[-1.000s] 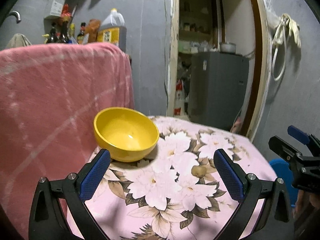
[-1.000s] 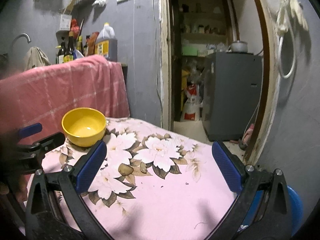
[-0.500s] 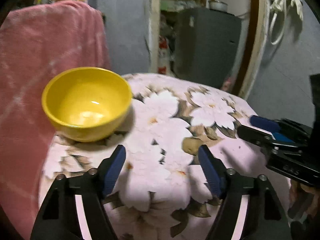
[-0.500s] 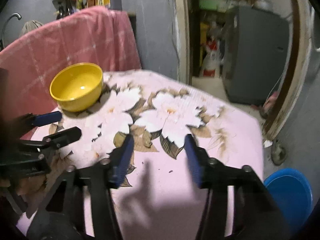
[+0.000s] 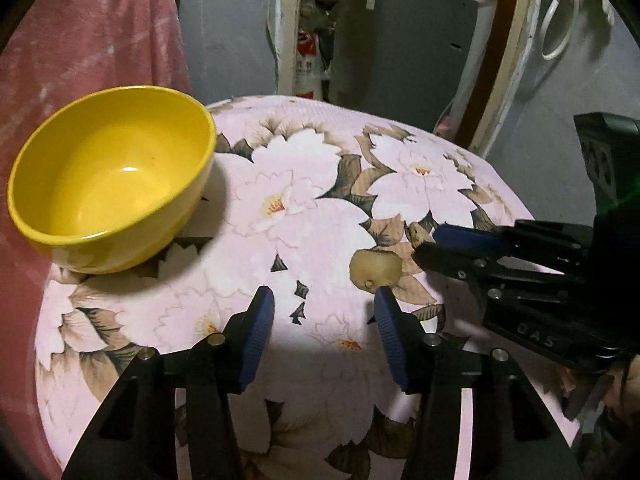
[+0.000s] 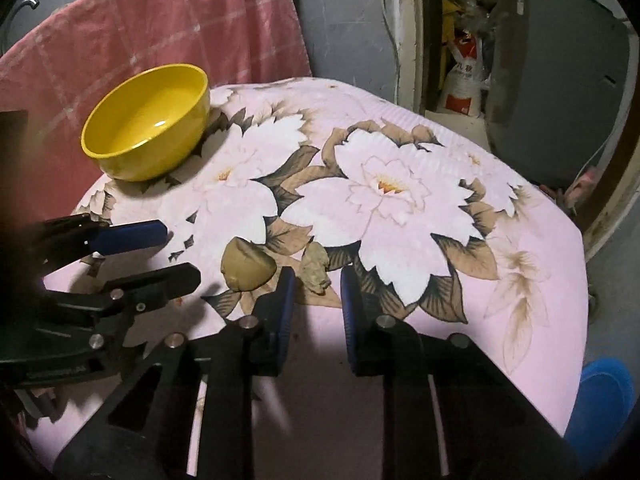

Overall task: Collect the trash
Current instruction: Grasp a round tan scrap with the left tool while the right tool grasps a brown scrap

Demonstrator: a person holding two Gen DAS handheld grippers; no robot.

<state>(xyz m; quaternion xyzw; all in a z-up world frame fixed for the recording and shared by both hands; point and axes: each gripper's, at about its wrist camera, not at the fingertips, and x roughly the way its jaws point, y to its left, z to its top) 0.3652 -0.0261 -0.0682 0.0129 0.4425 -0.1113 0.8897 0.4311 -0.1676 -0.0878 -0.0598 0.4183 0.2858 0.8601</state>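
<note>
Two scraps lie on the pink floral tablecloth [image 6: 460, 320]: a round tan peel-like piece [image 5: 375, 268] [image 6: 247, 267] and a smaller crumpled brown piece [image 6: 316, 266] [image 5: 418, 234]. My left gripper [image 5: 324, 322] is open and empty, low over the cloth, with the tan piece just ahead of its right finger. My right gripper [image 6: 317, 302] is open with a narrow gap, empty, and the brown piece sits just ahead between its fingertips. Each gripper shows in the other's view, the right [image 5: 452, 246] and the left [image 6: 160, 256]. A yellow bowl [image 5: 112, 176] [image 6: 148, 120] stands empty at the far left.
A pink checked cloth [image 6: 140, 32] hangs behind the bowl. A grey cabinet [image 6: 560, 72] and a doorway with sacks lie beyond the table. A blue bin [image 6: 600, 404] stands on the floor at the table's right edge.
Both grippers have dropped and moved forward over the table, close to the two scraps. Both jaws have narrowed from wide open, the right one more.
</note>
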